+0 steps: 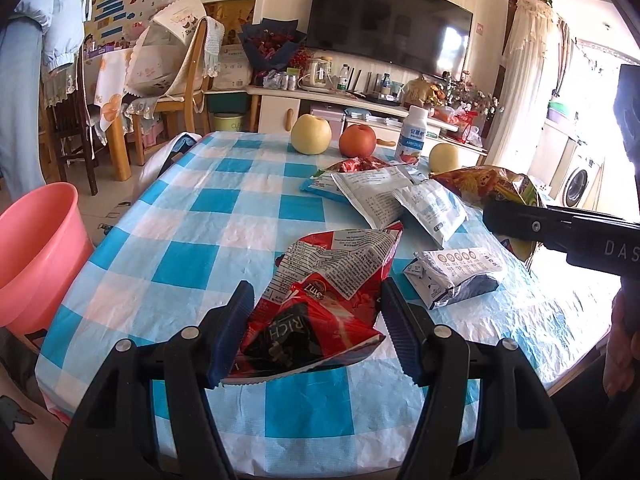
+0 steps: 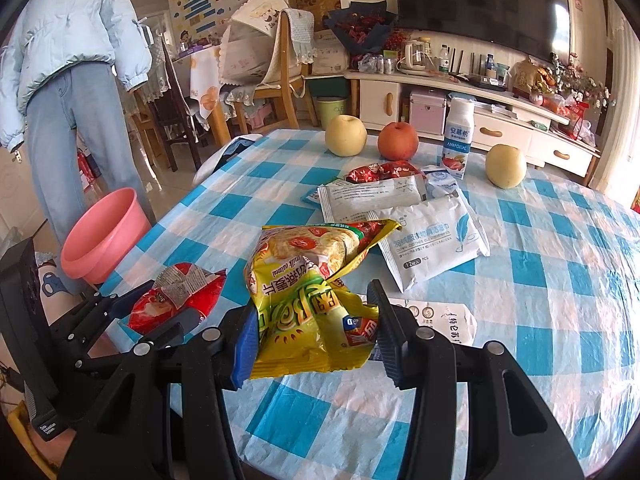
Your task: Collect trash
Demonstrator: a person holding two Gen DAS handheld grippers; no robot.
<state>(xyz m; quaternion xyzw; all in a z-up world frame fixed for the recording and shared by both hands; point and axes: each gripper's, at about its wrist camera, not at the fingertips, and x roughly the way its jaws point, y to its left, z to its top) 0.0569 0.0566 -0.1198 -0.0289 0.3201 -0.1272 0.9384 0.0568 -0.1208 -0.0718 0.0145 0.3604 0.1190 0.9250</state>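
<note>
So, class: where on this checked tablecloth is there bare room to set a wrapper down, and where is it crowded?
Bare cloth runs along the side nearest the pink basin, from the red snack bag up to the yellow pear. The edge beyond the white wipes packet is also free. It is crowded mid-table, where packets overlap below the red apple.

L tool (image 1: 314, 330) clamps red snack bag (image 1: 320, 300) on checked tablecloth (image 1: 192, 216); pink bucket (image 1: 36, 256) left.

We see the pink basin (image 1: 38, 248) cut off at the left edge — the standing person (image 2: 76, 80) is cropped above the jacket, and small print on the red wrapper (image 1: 320, 304) stays unreadable.
</note>
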